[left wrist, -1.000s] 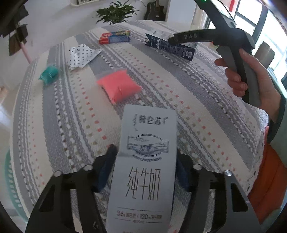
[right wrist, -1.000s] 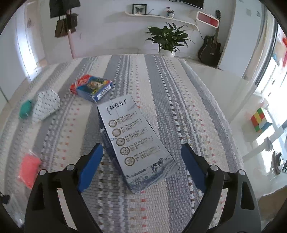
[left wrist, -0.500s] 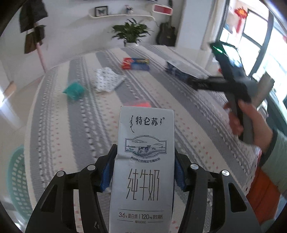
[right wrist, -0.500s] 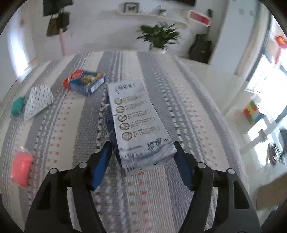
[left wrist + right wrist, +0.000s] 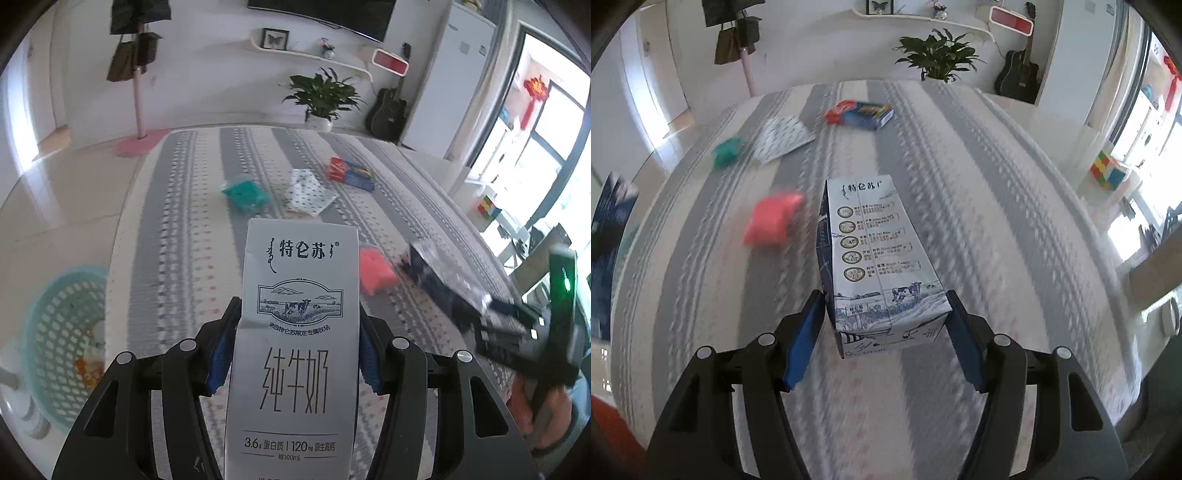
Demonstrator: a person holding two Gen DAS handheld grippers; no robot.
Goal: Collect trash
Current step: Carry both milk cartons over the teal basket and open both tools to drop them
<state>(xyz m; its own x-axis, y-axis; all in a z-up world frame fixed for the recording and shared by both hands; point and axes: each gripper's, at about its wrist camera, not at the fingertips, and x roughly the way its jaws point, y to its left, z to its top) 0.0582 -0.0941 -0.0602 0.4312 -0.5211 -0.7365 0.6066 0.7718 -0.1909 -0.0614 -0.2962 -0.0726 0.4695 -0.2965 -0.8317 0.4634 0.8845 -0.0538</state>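
Note:
My left gripper is shut on a white milk carton, held upright above the striped bed. In the right wrist view, my right gripper is shut on the near end of a blue-and-white milk carton; both blue pads press its sides. That carton and the right gripper also show at the right of the left wrist view, blurred by motion. A teal mesh basket with some scraps inside stands on the floor, left of the bed.
Loose on the bed lie a pink pouch, a teal bag, a white dotted bag and a red-and-blue box. A potted plant and a guitar stand beyond the bed.
The right jaws closed on the blue-and-white carton and carried it toward the pink pouch. The left gripper rose and swung left with the white carton, bringing the basket into view.

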